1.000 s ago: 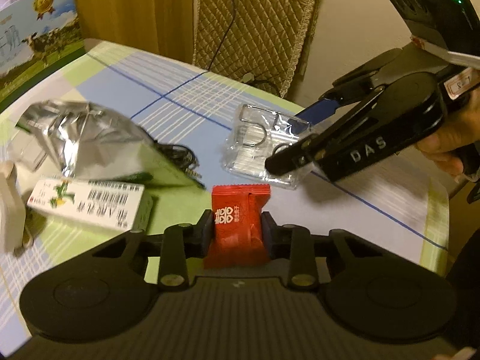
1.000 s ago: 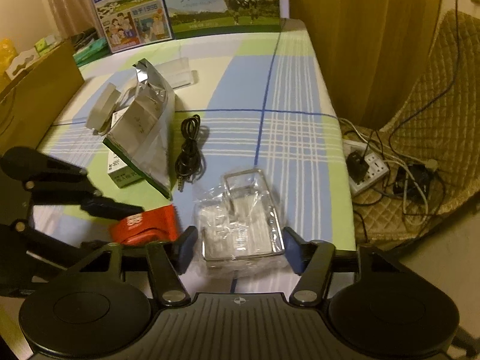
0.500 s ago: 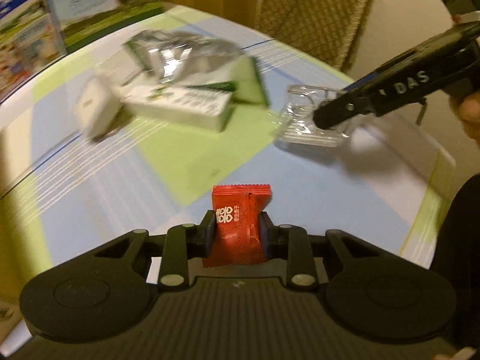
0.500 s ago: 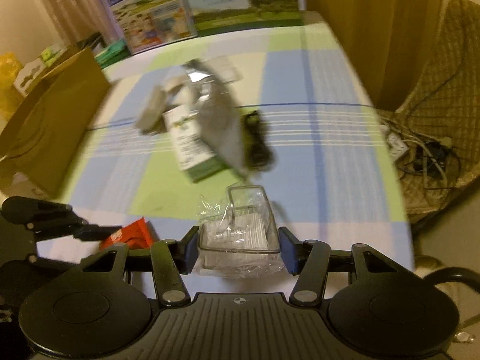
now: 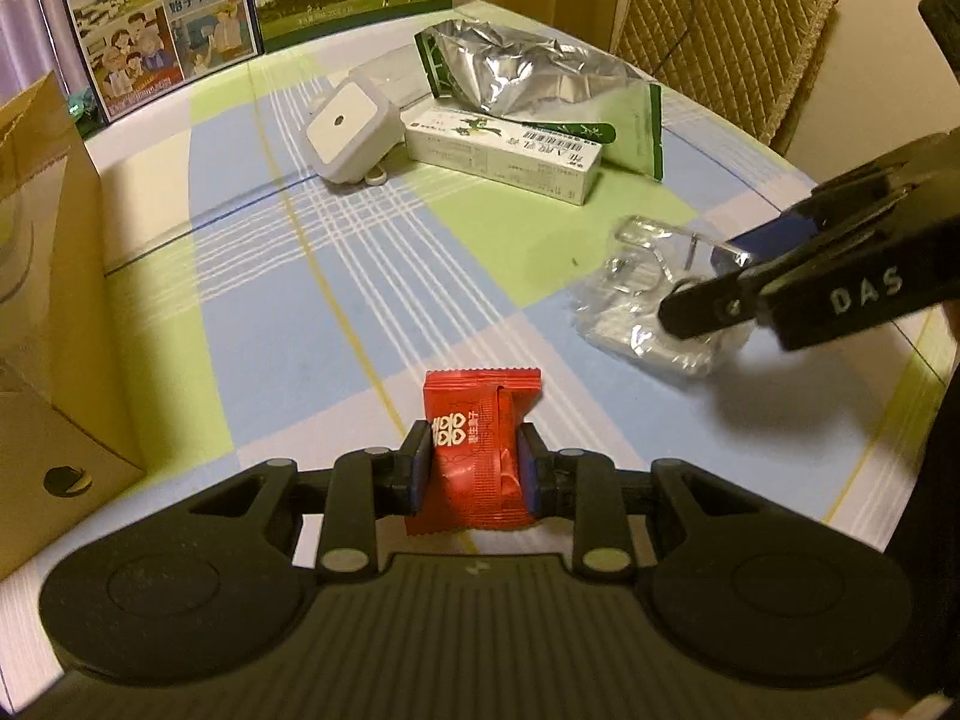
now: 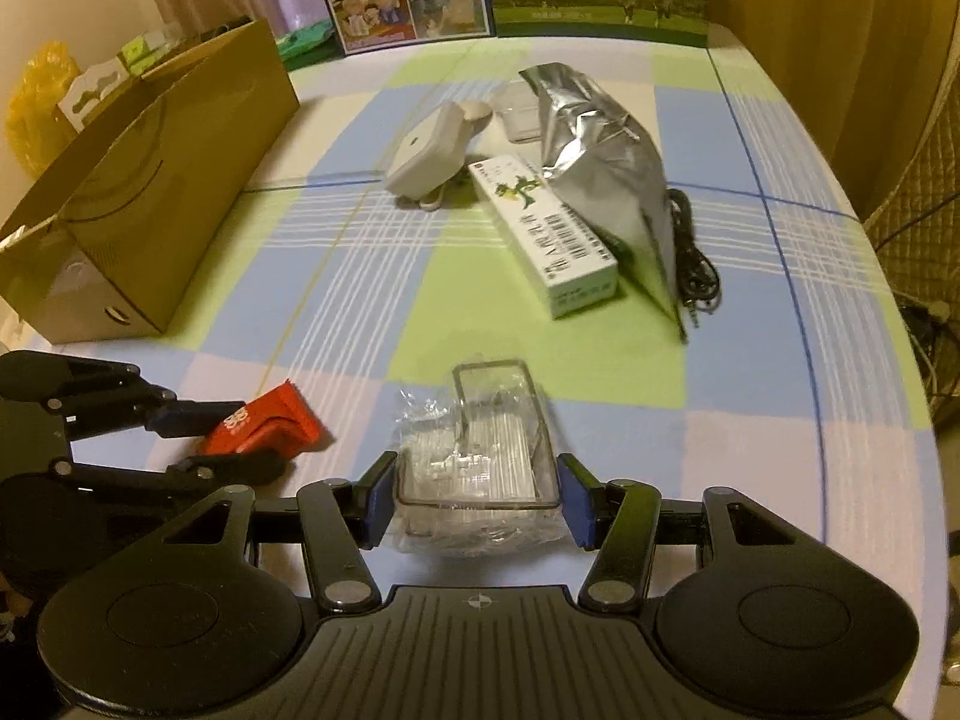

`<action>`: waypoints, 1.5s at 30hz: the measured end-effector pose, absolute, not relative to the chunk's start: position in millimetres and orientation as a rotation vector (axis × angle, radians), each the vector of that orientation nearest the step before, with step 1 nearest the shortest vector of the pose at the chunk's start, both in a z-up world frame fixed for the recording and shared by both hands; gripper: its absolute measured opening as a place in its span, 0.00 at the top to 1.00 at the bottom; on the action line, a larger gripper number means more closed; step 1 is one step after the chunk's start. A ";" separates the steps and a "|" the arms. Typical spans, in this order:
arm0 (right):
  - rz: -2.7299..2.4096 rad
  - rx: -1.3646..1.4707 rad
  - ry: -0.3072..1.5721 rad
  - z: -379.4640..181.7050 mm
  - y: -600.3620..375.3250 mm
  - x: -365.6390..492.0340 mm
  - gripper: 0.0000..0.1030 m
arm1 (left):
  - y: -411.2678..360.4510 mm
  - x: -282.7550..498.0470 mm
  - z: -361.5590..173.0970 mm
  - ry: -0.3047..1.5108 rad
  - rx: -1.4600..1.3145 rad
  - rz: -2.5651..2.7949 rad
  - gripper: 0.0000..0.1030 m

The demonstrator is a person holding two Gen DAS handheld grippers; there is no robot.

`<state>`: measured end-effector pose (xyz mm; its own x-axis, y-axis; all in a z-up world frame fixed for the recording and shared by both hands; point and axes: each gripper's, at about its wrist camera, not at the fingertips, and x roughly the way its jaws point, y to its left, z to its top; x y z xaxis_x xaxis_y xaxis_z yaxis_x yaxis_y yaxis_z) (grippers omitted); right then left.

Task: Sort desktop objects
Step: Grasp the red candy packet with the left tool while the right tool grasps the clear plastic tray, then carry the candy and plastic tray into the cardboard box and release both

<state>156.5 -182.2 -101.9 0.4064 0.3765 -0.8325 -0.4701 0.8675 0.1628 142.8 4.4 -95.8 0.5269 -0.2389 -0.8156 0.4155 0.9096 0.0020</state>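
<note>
A brown cardboard box [image 6: 144, 192] stands open on the checked tablecloth [image 6: 372, 312], to the left of both tongs; what lies inside it cannot be made out. Farther ahead of the tongs lie a white square plug-in device [image 5: 351, 126], a white-and-green carton [image 5: 504, 153], a crumpled silver foil pouch [image 6: 606, 162] leaning over the carton, and a coiled black cable [image 6: 690, 258] just right of the pouch. Nothing lies between the tongs and the box.

The left gripper [image 5: 474, 468] is closed on a red sweet wrapper [image 5: 477, 450] with white printing, held upright above the cloth. The right gripper [image 6: 477, 504] has its blue pads against both sides of a clear plastic box [image 6: 486, 450] wrapped in crinkled film, gripping it just over the table's near edge, to the right of the wrapper.
</note>
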 end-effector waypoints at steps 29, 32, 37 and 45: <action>0.478 -0.184 0.926 -103.8 -175.6 141.7 0.49 | 12.7 137.9 -95.0 0.892 0.164 -0.383 0.76; 0.463 -0.159 0.917 -95.0 -178.6 141.2 0.50 | 11.9 138.0 -85.4 0.870 0.160 -0.383 0.76; 0.454 -0.145 0.888 -75.5 -180.7 136.7 0.50 | 13.1 138.7 -64.7 0.835 0.157 -0.379 0.77; 0.506 -0.125 0.789 -23.6 -155.7 131.2 0.50 | 33.3 128.1 -11.8 0.750 0.152 -0.339 0.77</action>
<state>131.2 -155.7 -23.6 0.5924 0.3883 -0.7059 -0.4801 0.8738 0.0777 128.1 33.3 -11.8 0.6806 -0.2473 -0.6897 0.3548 0.9348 0.0149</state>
